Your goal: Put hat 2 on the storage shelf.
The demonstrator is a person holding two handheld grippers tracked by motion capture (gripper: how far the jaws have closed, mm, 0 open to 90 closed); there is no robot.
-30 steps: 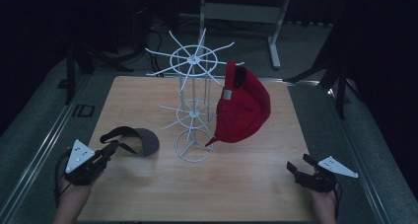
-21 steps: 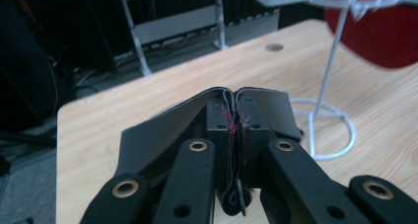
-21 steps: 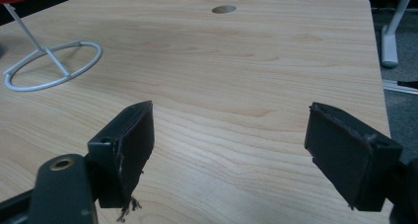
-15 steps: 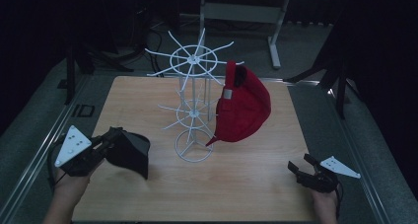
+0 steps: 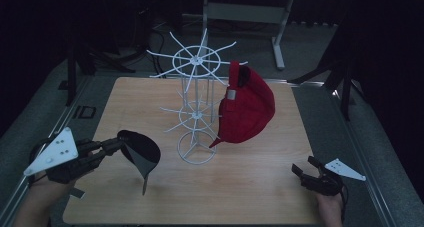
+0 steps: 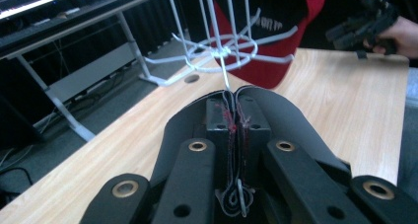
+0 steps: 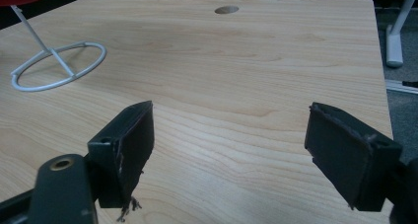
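Observation:
A white wire rack point(image 5: 195, 112) stands mid-table with a red cap point(image 5: 247, 107) hanging on its right side. My left gripper point(image 5: 119, 143) is shut on the rim of a black cap point(image 5: 142, 149) and holds it in the air left of the rack, its visor hanging down. In the left gripper view the jaws point(image 6: 235, 110) pinch the black cap's point(image 6: 291, 120) fabric, with the rack point(image 6: 222, 51) and red cap point(image 6: 276, 36) straight ahead. My right gripper point(image 5: 305, 169) rests open near the table's front right; nothing lies between its jaws point(image 7: 231, 135).
The wooden table point(image 5: 280, 197) has a round cable hole point(image 7: 226, 10) at its far side. The rack's ring base point(image 7: 59, 63) sits on the wood, left of the right gripper. A metal desk frame point(image 5: 280, 32) stands on the floor behind the table.
My left gripper has risen with the black cap, which came off the table and now hangs in the air closer to the rack. The right gripper has kept still.

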